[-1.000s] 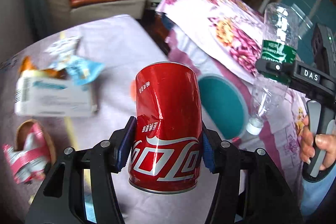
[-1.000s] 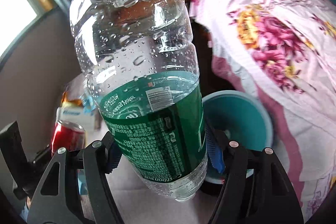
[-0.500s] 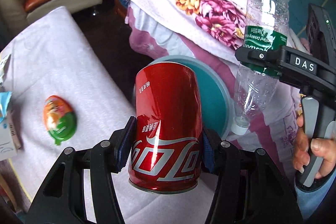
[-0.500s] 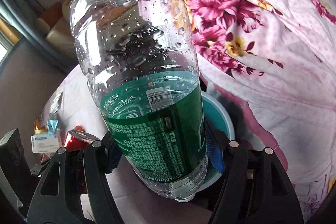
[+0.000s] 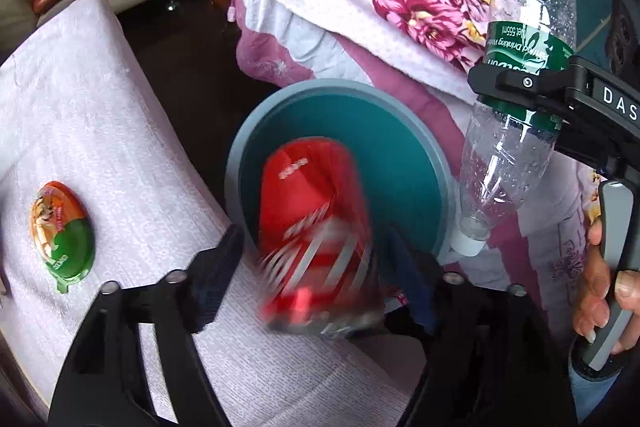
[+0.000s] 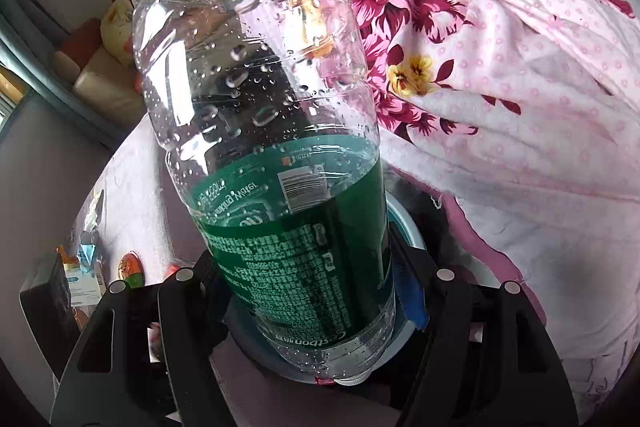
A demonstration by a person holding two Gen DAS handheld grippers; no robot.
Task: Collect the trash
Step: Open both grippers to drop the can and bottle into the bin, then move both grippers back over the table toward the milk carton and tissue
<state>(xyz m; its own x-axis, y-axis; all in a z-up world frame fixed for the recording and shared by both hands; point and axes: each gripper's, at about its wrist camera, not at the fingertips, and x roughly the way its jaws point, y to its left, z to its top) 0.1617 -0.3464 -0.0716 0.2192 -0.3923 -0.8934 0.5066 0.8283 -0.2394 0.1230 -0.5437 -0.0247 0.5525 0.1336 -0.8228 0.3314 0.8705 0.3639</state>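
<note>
Left claw [image 5: 316, 259] opening around blurred red can [image 5: 316, 223], right claw [image 6: 308, 283] pinching bottle [image 6: 280, 163]

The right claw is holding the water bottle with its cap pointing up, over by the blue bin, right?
Not quite. The right claw holds the water bottle by the blue bin, but its white cap points down, not up. The left wrist view shows it best.
</note>
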